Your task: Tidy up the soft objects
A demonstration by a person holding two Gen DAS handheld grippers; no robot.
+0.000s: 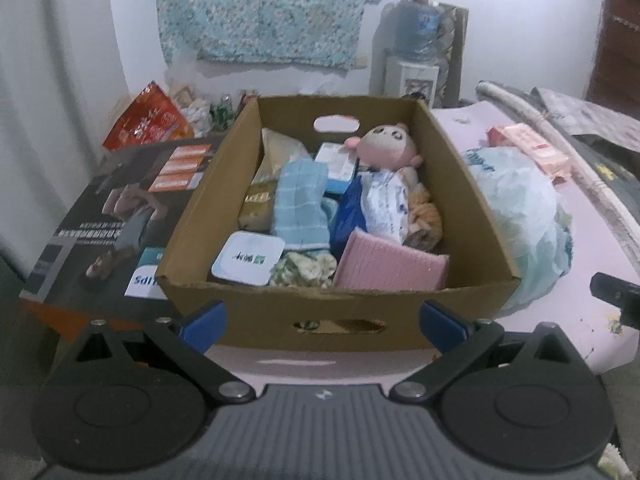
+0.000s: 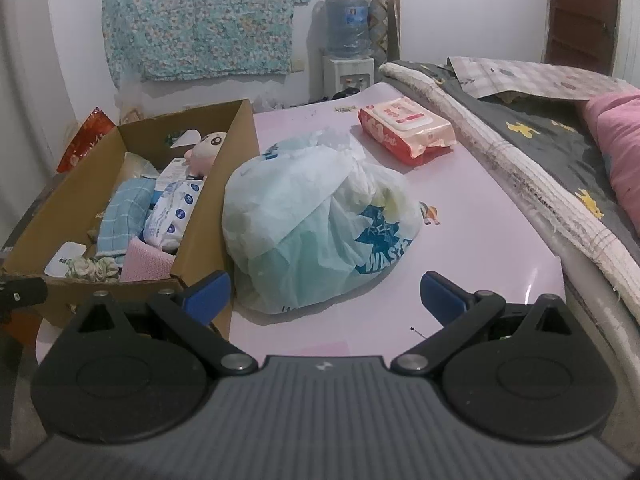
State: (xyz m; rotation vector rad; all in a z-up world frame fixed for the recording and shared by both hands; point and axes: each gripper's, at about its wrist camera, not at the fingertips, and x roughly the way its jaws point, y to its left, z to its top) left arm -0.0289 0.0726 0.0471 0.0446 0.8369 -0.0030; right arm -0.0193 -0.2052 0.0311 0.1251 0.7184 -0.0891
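A cardboard box [image 1: 472, 184] [image 2: 224, 184] stands on the pink table and holds soft things: a pink-headed plush doll [image 1: 386, 146] [image 2: 204, 148], a blue checked towel [image 1: 300, 204] [image 2: 124, 212], a pink cloth [image 1: 388, 266] [image 2: 146, 262], a floral scrunchie [image 1: 304, 268] [image 2: 94, 268], a white wipes pack [image 1: 386, 204] [image 2: 172, 212]. My left gripper [image 1: 323, 320] is open just before the box's near wall, holding nothing. My right gripper [image 2: 325, 294] is open, in front of a tied white plastic bag [image 2: 320, 220] [image 1: 516, 216] lying right of the box.
A pink wet-wipes pack [image 2: 406, 128] [image 1: 532, 150] lies on the pink table [image 2: 472, 240] behind the bag. A rolled mat [image 2: 520, 188] and bedding border the right. A printed carton [image 1: 112, 216] sits left of the box, a red snack bag [image 1: 152, 122] behind it. A water dispenser [image 2: 348, 52] stands at the wall.
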